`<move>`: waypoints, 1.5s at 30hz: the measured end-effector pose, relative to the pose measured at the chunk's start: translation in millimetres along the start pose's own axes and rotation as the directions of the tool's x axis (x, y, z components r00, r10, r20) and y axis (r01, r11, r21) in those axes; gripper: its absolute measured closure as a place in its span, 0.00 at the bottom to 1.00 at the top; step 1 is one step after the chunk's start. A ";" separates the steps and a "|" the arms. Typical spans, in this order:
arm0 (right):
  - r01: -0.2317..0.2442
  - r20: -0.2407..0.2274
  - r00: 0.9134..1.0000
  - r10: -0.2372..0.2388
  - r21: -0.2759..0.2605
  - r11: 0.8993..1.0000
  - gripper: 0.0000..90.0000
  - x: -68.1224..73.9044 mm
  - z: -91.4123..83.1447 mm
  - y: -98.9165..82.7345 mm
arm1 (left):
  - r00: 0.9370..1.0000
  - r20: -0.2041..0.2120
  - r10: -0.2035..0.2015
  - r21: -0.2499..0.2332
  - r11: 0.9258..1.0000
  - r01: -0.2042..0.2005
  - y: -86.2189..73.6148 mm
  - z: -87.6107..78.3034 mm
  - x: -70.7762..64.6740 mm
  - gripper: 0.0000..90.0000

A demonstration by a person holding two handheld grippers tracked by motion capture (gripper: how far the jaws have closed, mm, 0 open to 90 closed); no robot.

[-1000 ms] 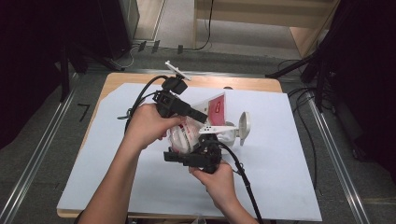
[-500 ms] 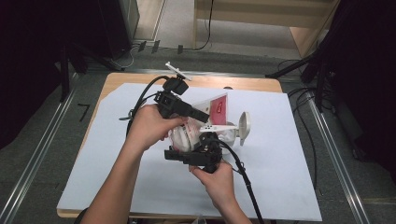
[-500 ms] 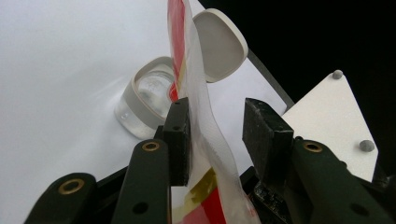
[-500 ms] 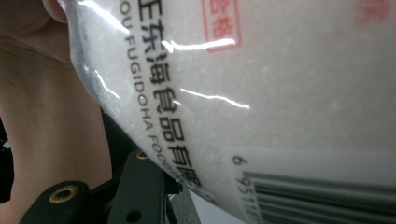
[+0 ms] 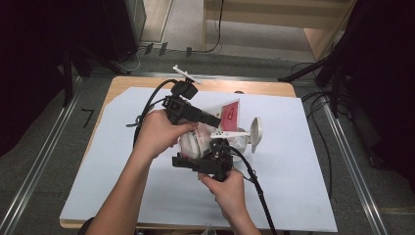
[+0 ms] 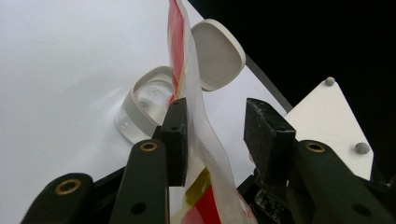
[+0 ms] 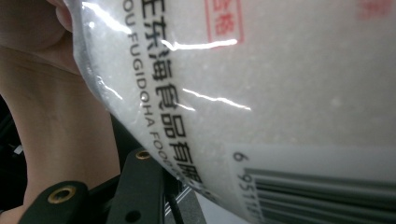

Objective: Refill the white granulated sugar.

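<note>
A clear bag of white granules with a red printed top is held up over the table between both grippers. My left gripper is open around the bag's flat top edge. The film rests against the left pad, and a gap shows before the right pad. My right gripper comes from below and is shut on the bag's full body, which hides all but one of its fingers. The person's left hand lies beside the bag. Behind it stands a clear jar with its lid flipped up.
A white sheet covers the wooden table, with bare room to the right and in front. Black cables trail from both grippers over the table's left and front. Metal rails run along both sides of the table on the floor.
</note>
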State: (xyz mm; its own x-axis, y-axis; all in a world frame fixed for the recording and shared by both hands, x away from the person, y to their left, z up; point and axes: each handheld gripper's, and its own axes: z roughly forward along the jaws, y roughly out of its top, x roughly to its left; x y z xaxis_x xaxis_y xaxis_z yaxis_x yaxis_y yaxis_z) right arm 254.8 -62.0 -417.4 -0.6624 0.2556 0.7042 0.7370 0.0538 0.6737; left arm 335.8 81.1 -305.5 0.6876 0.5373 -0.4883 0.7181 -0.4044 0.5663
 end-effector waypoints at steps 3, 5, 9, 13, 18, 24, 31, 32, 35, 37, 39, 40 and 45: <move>-0.007 -0.008 1.000 0.007 -0.001 1.000 0.69 -0.2 0.4 -0.8 | 1.000 -0.006 0.002 0.004 1.000 -0.002 0.0 0.7 -0.2 0.69; -0.006 -0.008 1.000 0.006 -0.001 1.000 0.69 -0.6 0.5 -1.1 | 1.000 -0.006 0.001 0.004 1.000 -0.001 -0.2 1.2 -0.5 0.69; -0.008 -0.005 1.000 0.008 0.000 1.000 0.68 -0.6 0.3 -1.9 | 1.000 -0.009 -0.003 0.000 1.000 0.003 -0.6 2.1 -1.5 0.70; -0.008 -0.004 1.000 0.008 0.000 1.000 0.68 -0.5 0.7 -2.1 | 1.000 -0.006 0.001 0.004 1.000 -0.001 -0.8 1.7 -0.7 0.70; -0.005 0.001 1.000 0.005 0.000 1.000 0.68 -0.3 1.1 -2.6 | 1.000 -0.011 0.003 0.005 1.000 -0.003 -1.2 2.0 -1.0 0.70; -0.004 0.002 1.000 0.004 -0.001 1.000 0.68 -0.2 1.3 -2.7 | 1.000 -0.012 0.003 0.004 1.000 -0.003 -1.3 2.1 -0.7 0.71; 0.005 0.004 1.000 -0.005 -0.001 1.000 0.68 -0.3 1.7 -3.2 | 1.000 -0.013 0.006 0.014 1.000 -0.006 -1.4 2.2 -0.8 0.72; 0.008 0.003 1.000 -0.008 -0.003 1.000 0.68 -0.4 1.9 -3.3 | 1.000 -0.015 0.008 0.016 1.000 -0.007 -1.4 2.2 -1.1 0.72; 0.004 0.001 1.000 -0.004 -0.002 1.000 0.68 0.2 2.0 -3.7 | 1.000 -0.014 0.009 0.017 1.000 -0.009 -1.4 2.2 -1.2 0.72; 0.005 0.003 1.000 -0.005 -0.003 1.000 0.68 0.3 2.2 -3.7 | 1.000 -0.013 0.010 0.017 1.000 -0.009 -1.5 2.1 -1.2 0.72; -0.002 0.005 1.000 0.002 -0.001 1.000 0.68 0.7 2.3 -3.7 | 1.000 -0.015 0.012 0.019 1.000 -0.012 -1.6 2.1 -0.9 0.72; 0.002 0.005 1.000 -0.002 -0.001 1.000 0.68 0.3 2.5 -3.8 | 1.000 -0.015 0.012 0.019 1.000 -0.012 -1.6 2.1 -0.9 0.72; 0.002 0.009 1.000 -0.002 -0.002 1.000 0.68 0.6 3.5 -4.1 | 1.000 -0.019 0.014 0.018 1.000 -0.014 -1.7 2.0 -1.5 0.72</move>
State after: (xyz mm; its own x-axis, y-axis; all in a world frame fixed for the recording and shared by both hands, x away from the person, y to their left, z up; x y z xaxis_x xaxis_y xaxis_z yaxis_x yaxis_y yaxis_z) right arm 251.8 -58.7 -420.5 -0.6628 0.2645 0.7006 0.7352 0.0519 0.6759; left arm 333.7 79.5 -307.1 0.6955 0.5454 -0.4678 0.7106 -0.4252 0.5606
